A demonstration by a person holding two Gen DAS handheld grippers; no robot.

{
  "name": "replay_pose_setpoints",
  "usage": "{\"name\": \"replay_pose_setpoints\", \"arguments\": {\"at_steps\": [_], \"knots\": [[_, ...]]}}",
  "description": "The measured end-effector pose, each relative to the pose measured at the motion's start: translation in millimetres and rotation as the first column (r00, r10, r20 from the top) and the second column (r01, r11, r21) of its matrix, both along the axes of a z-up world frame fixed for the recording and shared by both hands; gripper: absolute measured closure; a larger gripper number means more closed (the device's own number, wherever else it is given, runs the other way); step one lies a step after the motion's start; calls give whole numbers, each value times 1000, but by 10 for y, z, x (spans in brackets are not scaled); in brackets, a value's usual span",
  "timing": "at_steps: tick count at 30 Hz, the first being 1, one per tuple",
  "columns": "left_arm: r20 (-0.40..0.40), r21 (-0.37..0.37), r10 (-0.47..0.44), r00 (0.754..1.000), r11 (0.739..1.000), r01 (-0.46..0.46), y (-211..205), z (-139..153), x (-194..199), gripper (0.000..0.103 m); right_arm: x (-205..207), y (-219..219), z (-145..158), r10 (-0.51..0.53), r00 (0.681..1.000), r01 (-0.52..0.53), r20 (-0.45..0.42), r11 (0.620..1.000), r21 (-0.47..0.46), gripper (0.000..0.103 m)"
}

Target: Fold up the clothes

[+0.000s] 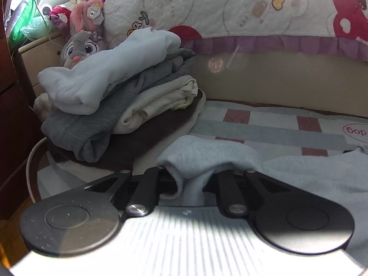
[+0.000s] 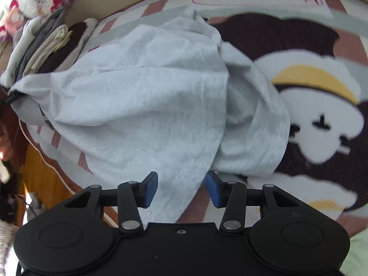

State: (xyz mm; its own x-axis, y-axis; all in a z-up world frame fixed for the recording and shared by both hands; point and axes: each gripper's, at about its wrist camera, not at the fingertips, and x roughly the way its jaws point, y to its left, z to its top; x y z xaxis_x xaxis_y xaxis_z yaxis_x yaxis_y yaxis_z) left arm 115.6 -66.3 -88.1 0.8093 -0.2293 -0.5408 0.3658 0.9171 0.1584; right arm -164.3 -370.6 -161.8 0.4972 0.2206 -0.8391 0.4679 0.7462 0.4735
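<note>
Checked bedding with a cartoon dog print (image 2: 322, 105) covers the bed, a quilt (image 1: 230, 7) at its far side. Left tongs (image 1: 187, 184) are closed on a bunched edge of the grey shirt (image 2: 142, 96), which lies spread mid-bed. Right tongs (image 2: 181, 189) hang wide open above its near hem, holding nothing. Folded clothes (image 1: 110, 101) are stacked far left beside a plush rabbit (image 1: 80, 46).

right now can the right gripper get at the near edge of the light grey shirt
Probably yes. The right gripper is open, its blue pads straddling the near edge of the light grey shirt on the bed blanket. Nothing lies between. The left gripper pinches the far corner.
</note>
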Motion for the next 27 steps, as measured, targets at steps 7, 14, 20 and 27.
{"name": "replay_pose_setpoints", "arguments": {"at_steps": [7, 14, 20, 27], "knots": [[-45, -38, -1, 999, 999, -1, 141, -138, 109, 92, 103, 357, 372, 173, 963, -152, 208, 982, -114, 94], [-81, -78, -6, 997, 997, -1, 317, -193, 188, 92, 389, 204, 946, 111, 970, -11, 215, 909, -417, 96], [-114, -184, -63, 992, 982, 41, 456, -185, 249, 90, 493, -203, 1333, -38, 981, 151, 188, 760, -633, 97], [-113, -162, -181, 977, 973, 161, 258, -207, 135, 66, 409, -472, 1324, -196, 970, 238, 143, 655, -717, 98]]}}
